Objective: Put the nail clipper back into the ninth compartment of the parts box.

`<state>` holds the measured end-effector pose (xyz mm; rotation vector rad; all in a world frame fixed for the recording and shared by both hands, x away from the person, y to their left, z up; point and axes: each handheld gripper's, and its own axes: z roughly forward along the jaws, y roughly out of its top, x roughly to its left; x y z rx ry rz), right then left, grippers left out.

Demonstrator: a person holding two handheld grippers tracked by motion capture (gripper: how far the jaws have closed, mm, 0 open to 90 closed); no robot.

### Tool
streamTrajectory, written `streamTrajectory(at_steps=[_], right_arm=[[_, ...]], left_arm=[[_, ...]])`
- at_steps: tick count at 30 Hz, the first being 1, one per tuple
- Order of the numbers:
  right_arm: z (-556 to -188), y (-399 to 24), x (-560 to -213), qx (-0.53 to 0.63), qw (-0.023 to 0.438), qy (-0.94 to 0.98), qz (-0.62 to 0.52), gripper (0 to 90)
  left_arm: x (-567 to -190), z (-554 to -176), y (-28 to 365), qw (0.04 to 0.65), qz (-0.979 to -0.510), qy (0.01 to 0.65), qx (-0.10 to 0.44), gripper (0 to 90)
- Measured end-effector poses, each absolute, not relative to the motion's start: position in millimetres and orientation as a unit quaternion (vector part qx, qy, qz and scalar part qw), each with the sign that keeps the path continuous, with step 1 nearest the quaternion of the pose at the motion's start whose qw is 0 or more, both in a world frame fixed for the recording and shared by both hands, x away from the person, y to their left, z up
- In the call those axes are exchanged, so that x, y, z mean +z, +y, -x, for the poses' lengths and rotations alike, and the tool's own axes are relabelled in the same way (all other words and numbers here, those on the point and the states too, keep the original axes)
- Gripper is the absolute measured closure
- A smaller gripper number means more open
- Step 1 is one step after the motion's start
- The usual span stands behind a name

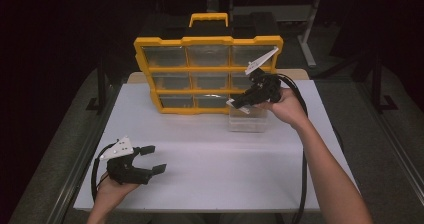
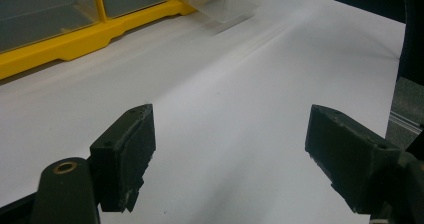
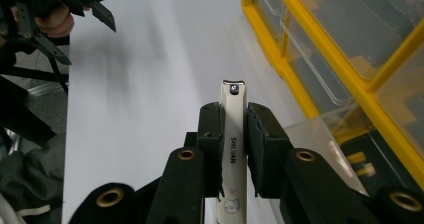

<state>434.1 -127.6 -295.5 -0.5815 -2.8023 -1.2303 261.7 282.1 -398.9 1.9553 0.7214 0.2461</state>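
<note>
At a white table (image 1: 210, 154), I am clamping a white nail clipper (image 3: 233, 129) between the two pads of my right gripper (image 3: 234, 134), the jaws nearly together on its flat sides. The clipper is hanging above a clear drawer (image 1: 247, 119) pulled out in front of the yellow organizer (image 1: 207, 74). My left gripper (image 1: 150, 159) is resting near the table's front edge, jaws spread wide and gripping nothing.

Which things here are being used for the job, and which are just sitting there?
In use:
- white nail clipper, clamped in the right gripper
- clear drawer pulled out on the table
- yellow organizer

Just there:
- left gripper, open, holding nothing
- white table
</note>
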Motion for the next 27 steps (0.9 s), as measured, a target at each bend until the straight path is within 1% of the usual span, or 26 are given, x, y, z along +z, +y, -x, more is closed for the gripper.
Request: streamTrajectory(at_steps=[11, 27], right_arm=[[-442.9, -140.3, -302.1, -0.393, 0.001, -0.899, 0.192, 76.0], [-452.1, -152.3, -313.4, -0.381, -0.004, -0.9, 0.212, 76.0]], left_arm=[[-399.9, -262.5, 282.0, 0.497, -0.809, 0.297, 0.102, 20.1], [-400.0, -262.1, 284.0, 0.499, -0.806, 0.301, 0.103, 20.0]])
